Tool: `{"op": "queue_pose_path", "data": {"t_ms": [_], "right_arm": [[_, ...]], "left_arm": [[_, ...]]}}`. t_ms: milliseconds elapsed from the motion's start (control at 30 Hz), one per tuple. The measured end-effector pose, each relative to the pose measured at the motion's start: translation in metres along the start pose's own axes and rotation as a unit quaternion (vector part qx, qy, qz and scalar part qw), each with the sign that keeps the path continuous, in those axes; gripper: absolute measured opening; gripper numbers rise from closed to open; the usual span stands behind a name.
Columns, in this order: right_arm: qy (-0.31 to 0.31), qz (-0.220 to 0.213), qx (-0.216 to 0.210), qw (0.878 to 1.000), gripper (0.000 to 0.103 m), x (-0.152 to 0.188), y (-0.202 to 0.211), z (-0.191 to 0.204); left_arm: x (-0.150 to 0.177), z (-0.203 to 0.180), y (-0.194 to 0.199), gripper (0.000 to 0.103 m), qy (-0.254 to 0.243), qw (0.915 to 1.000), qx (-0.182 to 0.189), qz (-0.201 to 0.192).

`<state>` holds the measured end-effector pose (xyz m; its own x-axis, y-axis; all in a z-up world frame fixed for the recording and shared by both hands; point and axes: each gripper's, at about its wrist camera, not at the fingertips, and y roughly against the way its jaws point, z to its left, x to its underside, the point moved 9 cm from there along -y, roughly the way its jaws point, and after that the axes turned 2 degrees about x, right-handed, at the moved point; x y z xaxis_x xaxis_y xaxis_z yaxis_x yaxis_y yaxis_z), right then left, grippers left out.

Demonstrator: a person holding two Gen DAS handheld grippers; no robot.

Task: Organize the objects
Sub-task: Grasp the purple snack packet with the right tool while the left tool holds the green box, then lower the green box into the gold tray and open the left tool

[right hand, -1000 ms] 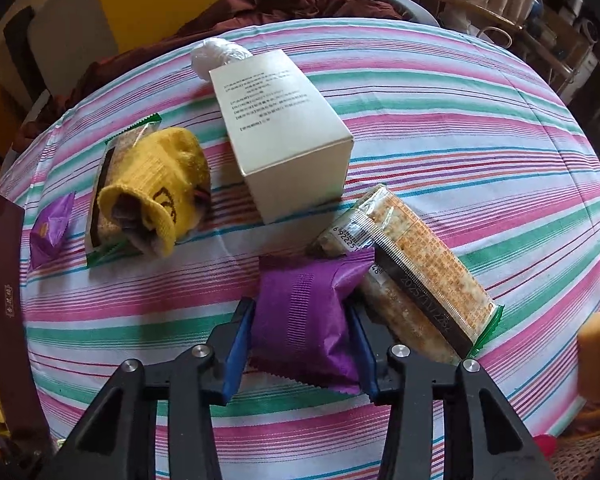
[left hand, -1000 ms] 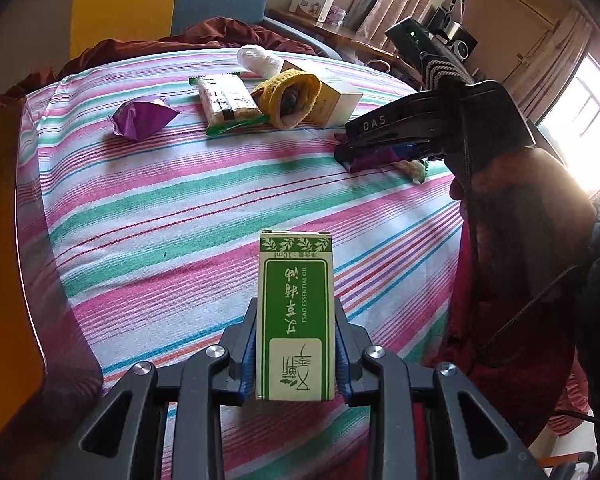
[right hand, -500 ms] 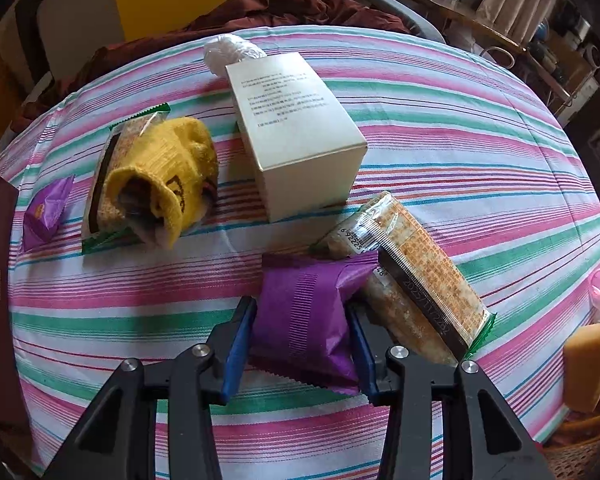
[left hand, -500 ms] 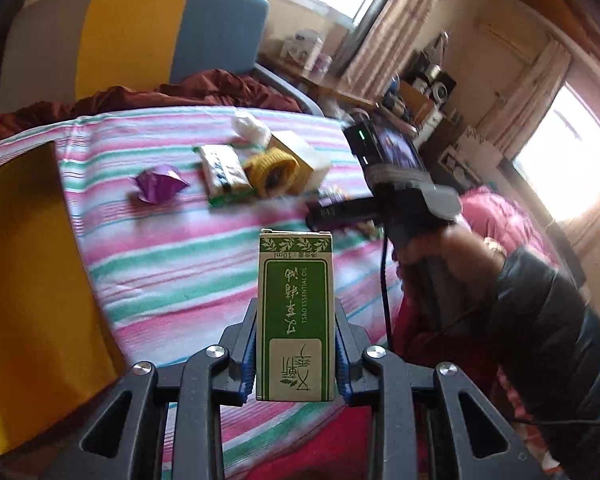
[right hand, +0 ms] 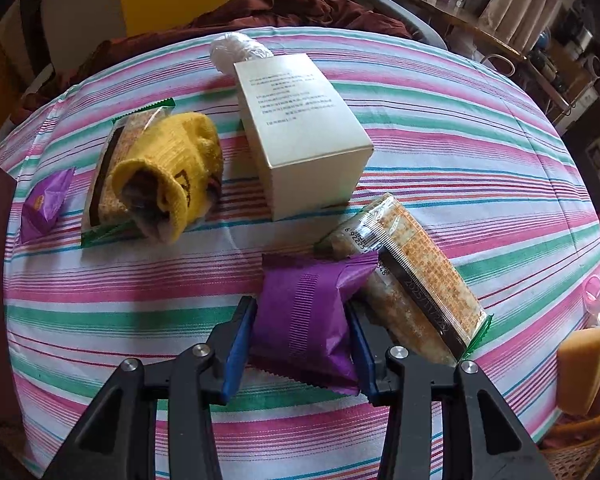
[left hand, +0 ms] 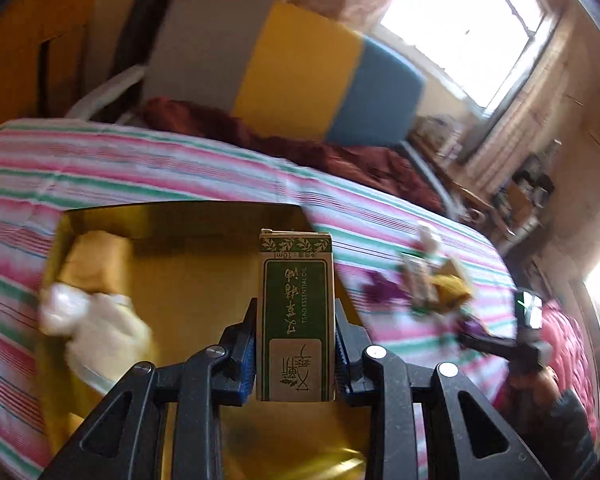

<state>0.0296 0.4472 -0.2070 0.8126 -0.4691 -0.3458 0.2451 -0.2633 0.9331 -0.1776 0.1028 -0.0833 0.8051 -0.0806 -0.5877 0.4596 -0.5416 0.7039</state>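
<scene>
Both claws clamped: left claw [left hand: 295,354] grips green carton [left hand: 295,316]; right claw [right hand: 302,344] grips purple packet [right hand: 306,320].

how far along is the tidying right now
Done: a few pale items lie in the gold box. In hand: left tongs grip the green oil carton above that box; right tongs grip a purple packet. Left: white box, yellow sock, cracker packs.

Two purple snack packets: one [right hand: 304,316] up front, a smaller one [right hand: 46,204] at the far left. Two cracker packs [right hand: 412,288] [right hand: 116,168], the second partly under the single yellow knitted sock [right hand: 172,172]. One cream box [right hand: 300,132], one white plastic wad [right hand: 240,50], and one green essential-oil box [left hand: 295,320].
</scene>
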Motion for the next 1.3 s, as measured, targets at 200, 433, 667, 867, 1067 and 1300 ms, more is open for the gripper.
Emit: {"op": "queue_pose_path", "data": {"t_ms": [200,433,667,867,1067,1300], "right_arm": [[0.002,-0.001,0.001,1.000,0.046,0.002,0.006,-0.005],[0.004,-0.001,0.000,1.000,0.046,0.003,0.003,0.001],[0.006,-0.002,0.000,1.000,0.047,0.002,0.006,0.006],[0.009,-0.003,0.002,1.000,0.047,0.002,0.011,0.014],[0.013,-0.006,0.006,1.000,0.046,0.001,0.013,0.024],[0.014,-0.011,0.003,1.000,0.044,0.001,0.019,0.037]], "left_arm": [[-0.018,0.078,-0.045,0.030,0.029,0.9956,-0.080,0.038],[-0.020,0.117,-0.090,0.039,0.031,0.9863,-0.140,0.082],[-0.021,0.109,-0.072,0.058,0.020,0.9854,-0.160,0.054],[-0.006,0.074,-0.030,0.058,-0.010,0.9873,-0.159,0.000],[0.025,0.041,0.008,0.058,-0.012,0.9902,-0.137,-0.025],[0.045,0.016,0.032,0.058,-0.042,0.9876,-0.145,-0.044]]}}
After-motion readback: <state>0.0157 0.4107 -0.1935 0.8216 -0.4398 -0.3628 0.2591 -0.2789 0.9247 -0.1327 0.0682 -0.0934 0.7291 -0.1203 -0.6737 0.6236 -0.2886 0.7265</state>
